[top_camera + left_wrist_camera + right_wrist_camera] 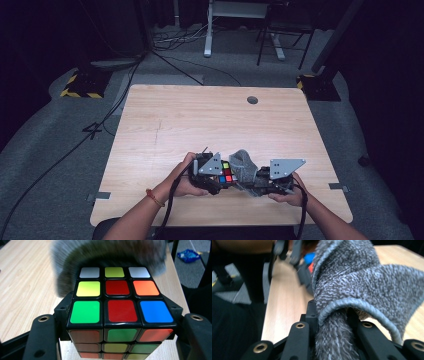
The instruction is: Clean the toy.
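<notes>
Forearms reach in as the left gripper [216,176] jaws clamp a Rubik's cube [117,306] above the surface [200,120]; right gripper [332,322] pinches a grey cloth [362,282] against it. Steady, light wiping strokes would suit.

A wooden table [200,115] stands on grey carpet [45,145].

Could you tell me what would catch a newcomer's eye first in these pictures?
Probably the bright puzzle cube, clamped between the left gripper's black jaws near the table's front edge. Next, the fuzzy grey cloth, pinched in the right gripper and held up against the cube's far side.
</notes>
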Demonstrator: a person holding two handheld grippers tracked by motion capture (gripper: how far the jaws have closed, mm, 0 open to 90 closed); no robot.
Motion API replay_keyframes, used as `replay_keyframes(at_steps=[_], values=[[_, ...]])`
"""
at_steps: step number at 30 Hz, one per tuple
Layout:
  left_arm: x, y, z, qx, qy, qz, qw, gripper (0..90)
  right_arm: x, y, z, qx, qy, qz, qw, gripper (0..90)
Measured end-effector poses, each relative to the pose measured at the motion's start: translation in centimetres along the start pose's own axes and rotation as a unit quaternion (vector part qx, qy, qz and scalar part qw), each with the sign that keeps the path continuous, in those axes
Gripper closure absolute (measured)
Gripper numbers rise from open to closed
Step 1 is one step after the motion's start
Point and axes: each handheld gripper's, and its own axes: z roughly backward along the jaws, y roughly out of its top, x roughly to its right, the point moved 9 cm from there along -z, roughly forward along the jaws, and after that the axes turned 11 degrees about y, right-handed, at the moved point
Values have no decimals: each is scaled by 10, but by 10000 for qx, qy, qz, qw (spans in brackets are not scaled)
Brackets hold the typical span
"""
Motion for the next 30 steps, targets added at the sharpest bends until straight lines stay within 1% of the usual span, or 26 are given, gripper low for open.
replay_keyframes(at_steps=[2,3,4,5,7,10,13,15,18,19,21,22,23,25,26,27,28,30], values=[[4,3,-1,32,-24,-82,10000,331,4,-1,1,-26,-104,-58,9999,735],[7,5,-1,49,-32,-108,9999,331,6,-4,0,-103,-144,-89,9998,736],[8,5,-2,23,8,-135,9999,331,7,-6,-1,-148,-142,-106,9997,736],[7,5,-3,12,30,-158,9999,331,7,-8,-1,-124,-111,-134,9998,736],[7,4,-4,19,7,-99,9999,329,5,-6,1,-52,-68,-135,9999,736],[6,4,-6,21,24,-56,10000,328,4,-1,2,43,-101,-74,9999,736],[6,2,-8,-64,23,-75,9999,326,3,4,2,138,-85,-41,9999,736],[5,1,-10,-95,65,-58,9999,326,3,7,1,197,-55,-49,9998,736],[5,-3,-15,-274,122,-79,9995,325,2,12,-1,238,-30,-16,9997,737],[6,-4,-17,-323,107,-79,9994,325,2,14,-2,275,1,-30,9996,737],[8,-6,-21,-399,77,-120,9991,326,1,16,-4,249,13,10,9997,737],[8,-7,-23,-453,98,-144,9988,327,0,16,-4,250,26,38,9997,737],[8,-7,-23,-452,105,-164,9988,328,-1,17,-5,243,28,49,9997,737],[8,-6,-23,-425,101,-126,9990,329,0,16,-5,208,-13,64,9998,737],[7,-6,-22,-396,131,-121,9991,329,1,16,-4,188,-59,46,9998,737],[6,-5,-21,-396,141,-126,9990,330,3,13,-3,113,-130,31,9998,737],[6,-4,-19,-322,120,-118,9993,330,5,12,-3,74,-156,19,9998,737],[6,-2,-17,-302,169,-142,9993,330,9,5,-3,-19,-191,-76,9998,737]])
